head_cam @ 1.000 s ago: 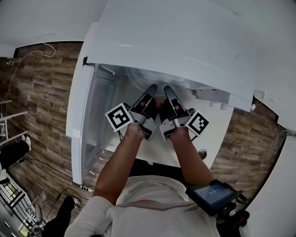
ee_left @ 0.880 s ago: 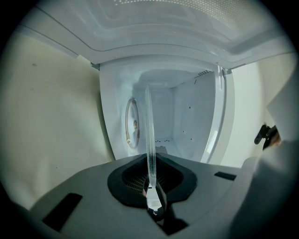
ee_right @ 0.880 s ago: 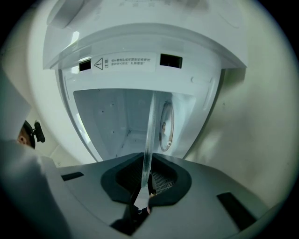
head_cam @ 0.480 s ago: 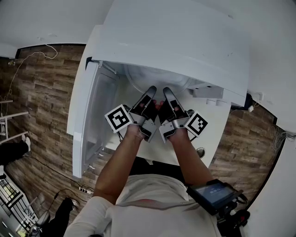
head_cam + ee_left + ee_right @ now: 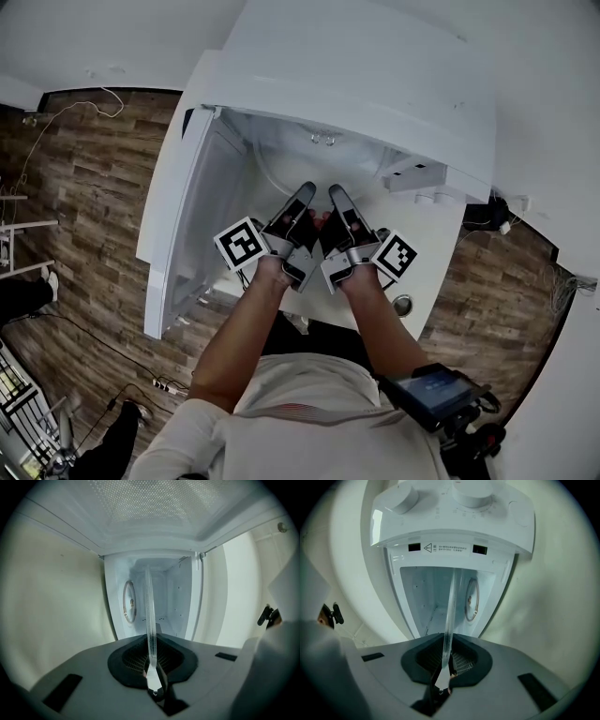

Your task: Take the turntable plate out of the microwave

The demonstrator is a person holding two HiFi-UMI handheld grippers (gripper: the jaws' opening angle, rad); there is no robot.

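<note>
My left gripper (image 5: pixel 151 667) and right gripper (image 5: pixel 445 663) are pinched narrow on the turntable plate (image 5: pixel 149 611).
I grip its near rim at 5 and 7 o'clock; the disc runs to 12 o'clock, at the open microwave (image 5: pixel 375 84) mouth. It's glass, so likely heavy, stiff, slick and breakable: hold the rim both sides, keep it level.

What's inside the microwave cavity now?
Far part of the glass turntable plate, clamped by the left gripper and right gripper, and a round floor hub. In the head view the microwave top hides the rest.
</note>
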